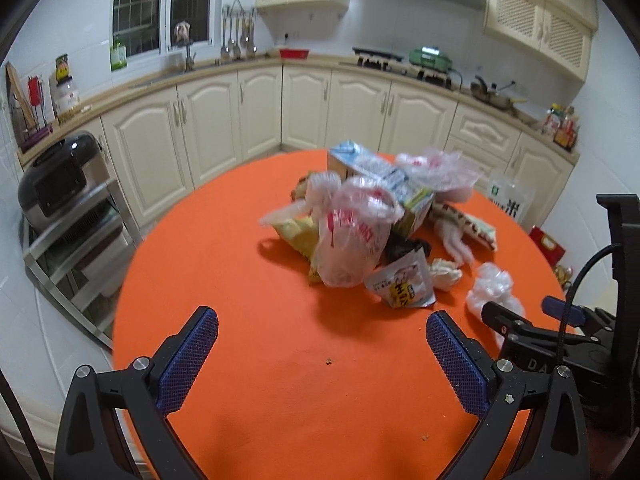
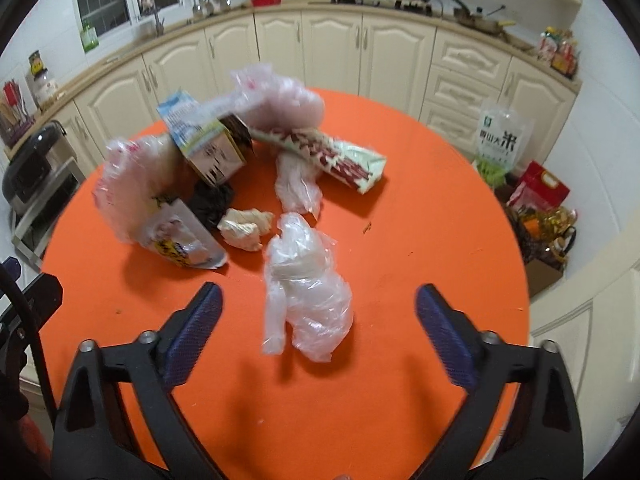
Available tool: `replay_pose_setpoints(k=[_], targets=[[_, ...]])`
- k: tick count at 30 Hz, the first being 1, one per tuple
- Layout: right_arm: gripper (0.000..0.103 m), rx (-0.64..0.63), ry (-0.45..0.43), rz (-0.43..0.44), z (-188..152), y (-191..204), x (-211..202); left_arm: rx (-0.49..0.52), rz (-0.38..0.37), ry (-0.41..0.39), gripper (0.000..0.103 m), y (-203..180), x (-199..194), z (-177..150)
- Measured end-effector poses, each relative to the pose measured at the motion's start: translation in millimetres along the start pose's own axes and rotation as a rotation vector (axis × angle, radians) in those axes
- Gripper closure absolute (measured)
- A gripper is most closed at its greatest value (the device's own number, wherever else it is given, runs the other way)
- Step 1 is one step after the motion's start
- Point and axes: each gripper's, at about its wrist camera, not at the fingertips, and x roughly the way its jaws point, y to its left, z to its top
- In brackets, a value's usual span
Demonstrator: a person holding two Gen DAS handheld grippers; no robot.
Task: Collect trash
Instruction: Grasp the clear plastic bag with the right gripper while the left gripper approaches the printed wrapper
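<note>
A heap of trash lies on the round orange table (image 1: 240,272): a blue-and-white carton (image 1: 372,172), a clear plastic bag with red print (image 1: 354,236), a yellow-printed pouch (image 1: 402,286), a crumpled paper wad (image 1: 444,272). My left gripper (image 1: 322,340) hangs open over bare tablecloth in front of the heap. In the right wrist view a crumpled clear bag (image 2: 306,292) lies between the spread fingers of my right gripper (image 2: 318,308), which is open and not touching it. Behind it lie the pouch (image 2: 182,236), the paper wad (image 2: 244,226), the carton (image 2: 204,140) and a long green-and-red wrapper (image 2: 332,156).
Cream kitchen cabinets (image 1: 312,108) curve behind the table. A rice cooker (image 1: 60,176) stands on a metal rack at the left. Bags of goods (image 2: 536,196) stand on the floor to the right of the table (image 2: 420,220). The right gripper's body (image 1: 560,344) shows at the left view's right edge.
</note>
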Motion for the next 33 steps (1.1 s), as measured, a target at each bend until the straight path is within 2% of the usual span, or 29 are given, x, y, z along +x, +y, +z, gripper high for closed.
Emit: replay_pose_setpoints(k=[4,7,9,10,12,17,22,29,31,32,33], targets=[[0.015,-0.002,0.026,0.008,2,-5,17,-0.003,-0.004,0.031,0.001,-5,20,2],[0.025,-0.006,0.037,0.023,3,-7,26,0.003,-0.007,0.046,0.001,-10,32,4],[0.039,-0.021,0.040,0.033,3,-7,31,0.010,-0.012,0.056,0.001,-14,39,5],[0.042,-0.031,0.040,0.035,2,-6,33,0.013,-0.014,0.061,0.001,-17,42,5],[0.060,-0.053,0.014,0.041,1,-6,32,0.018,-0.019,0.067,0.001,-22,47,5],[0.064,-0.029,-0.004,0.089,-2,-16,29,0.014,-0.038,0.084,0.001,-32,60,7],[0.064,0.018,-0.015,0.092,-4,-44,23,-0.010,-0.048,0.103,0.001,-38,78,11],[0.064,0.055,-0.026,0.090,-4,-65,14,-0.041,-0.018,0.137,0.003,-47,110,16],[0.064,0.059,-0.026,0.092,-4,-67,14,-0.052,-0.026,0.151,0.013,-46,117,16],[0.064,0.062,-0.026,0.096,-5,-68,14,-0.058,-0.028,0.156,0.012,-45,119,16],[0.064,0.063,-0.027,0.095,-6,-68,13,-0.057,-0.029,0.144,0.020,-44,118,17]])
